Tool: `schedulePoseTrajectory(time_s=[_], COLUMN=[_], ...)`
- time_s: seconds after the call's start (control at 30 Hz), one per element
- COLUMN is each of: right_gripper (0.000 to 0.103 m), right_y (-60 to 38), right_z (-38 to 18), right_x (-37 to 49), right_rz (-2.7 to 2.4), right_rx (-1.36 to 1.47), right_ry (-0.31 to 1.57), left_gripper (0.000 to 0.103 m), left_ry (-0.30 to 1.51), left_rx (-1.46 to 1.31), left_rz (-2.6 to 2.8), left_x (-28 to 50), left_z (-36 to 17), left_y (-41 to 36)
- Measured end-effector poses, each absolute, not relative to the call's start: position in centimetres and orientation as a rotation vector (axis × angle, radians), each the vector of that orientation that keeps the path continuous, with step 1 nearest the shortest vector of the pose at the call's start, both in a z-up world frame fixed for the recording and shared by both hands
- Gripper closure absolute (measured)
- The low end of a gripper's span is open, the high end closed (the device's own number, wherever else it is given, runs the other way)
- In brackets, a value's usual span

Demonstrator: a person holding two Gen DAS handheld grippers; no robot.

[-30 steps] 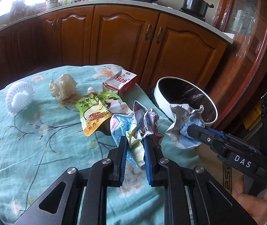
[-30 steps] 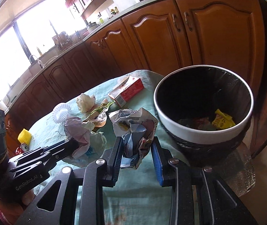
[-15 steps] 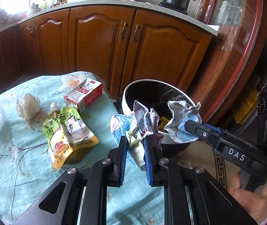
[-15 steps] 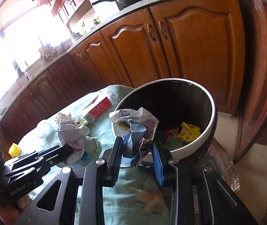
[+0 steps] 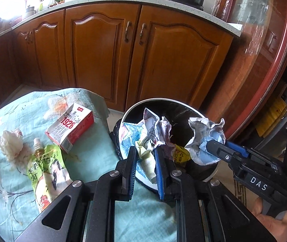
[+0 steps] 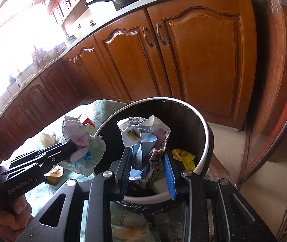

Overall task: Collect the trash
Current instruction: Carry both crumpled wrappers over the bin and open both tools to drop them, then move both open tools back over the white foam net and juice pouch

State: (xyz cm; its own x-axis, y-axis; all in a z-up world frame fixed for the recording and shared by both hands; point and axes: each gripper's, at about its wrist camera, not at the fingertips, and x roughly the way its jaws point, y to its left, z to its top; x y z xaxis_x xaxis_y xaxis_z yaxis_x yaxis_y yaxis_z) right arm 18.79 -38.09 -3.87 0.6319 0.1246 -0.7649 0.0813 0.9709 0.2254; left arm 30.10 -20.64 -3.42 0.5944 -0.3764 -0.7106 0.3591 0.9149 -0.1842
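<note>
Both grippers clamp crumpled paper over the bin (image 6: 205, 125) — left gripper (image 5: 145, 157) pinches one paper wad (image 5: 153, 127) at the rim, right gripper (image 6: 148, 161) grips another wad (image 6: 143, 133) above the opening. Carton (image 5: 70, 129) & juice pouch (image 5: 44, 169) lie on the tablecloth (image 5: 95, 141) — just beside the bin.

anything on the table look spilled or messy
Yes. Around the green juice pouch the floral tablecloth shows yellowish stains and bits, as if something leaked. A crumpled tissue and a red-and-white carton lying on its side also sit loose beside it.
</note>
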Motion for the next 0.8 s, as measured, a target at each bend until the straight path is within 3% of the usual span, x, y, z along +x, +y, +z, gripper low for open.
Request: schedulePoseTrajectory(time_s=[0.3,0.47,0.53,0.7,0.8], right_gripper=[0.071,0.066,0.060,0.050,0.049], right_y=[-38.9,-39.3,-39.4,-39.7,-39.8], right_z=[-4.7,-5.1,-5.2,-5.0,-5.0], right_x=[20.5,21.1,21.1,20.9,20.6], right_rz=[0.006,-0.006,-0.011,-0.010,-0.009], right_rx=[0.236,0.226,0.226,0.242,0.254], right_ry=[0.916,0.930,0.931,0.928,0.922], left_gripper=[0.086,0.083,0.080,0.061,0.057], left_ry=[0.849,0.873,0.889,0.890,0.882], left_rx=[0.000,-0.003,-0.006,-0.017,-0.029], left_rz=[-0.429,-0.433,-0.436,-0.435,-0.429], left_x=[32.8,33.8,33.9,33.8,33.4], left_z=[-4.8,-5.4,-5.5,-5.3,-5.2], left_y=[-22.6,-23.1,-23.1,-23.0,-22.6])
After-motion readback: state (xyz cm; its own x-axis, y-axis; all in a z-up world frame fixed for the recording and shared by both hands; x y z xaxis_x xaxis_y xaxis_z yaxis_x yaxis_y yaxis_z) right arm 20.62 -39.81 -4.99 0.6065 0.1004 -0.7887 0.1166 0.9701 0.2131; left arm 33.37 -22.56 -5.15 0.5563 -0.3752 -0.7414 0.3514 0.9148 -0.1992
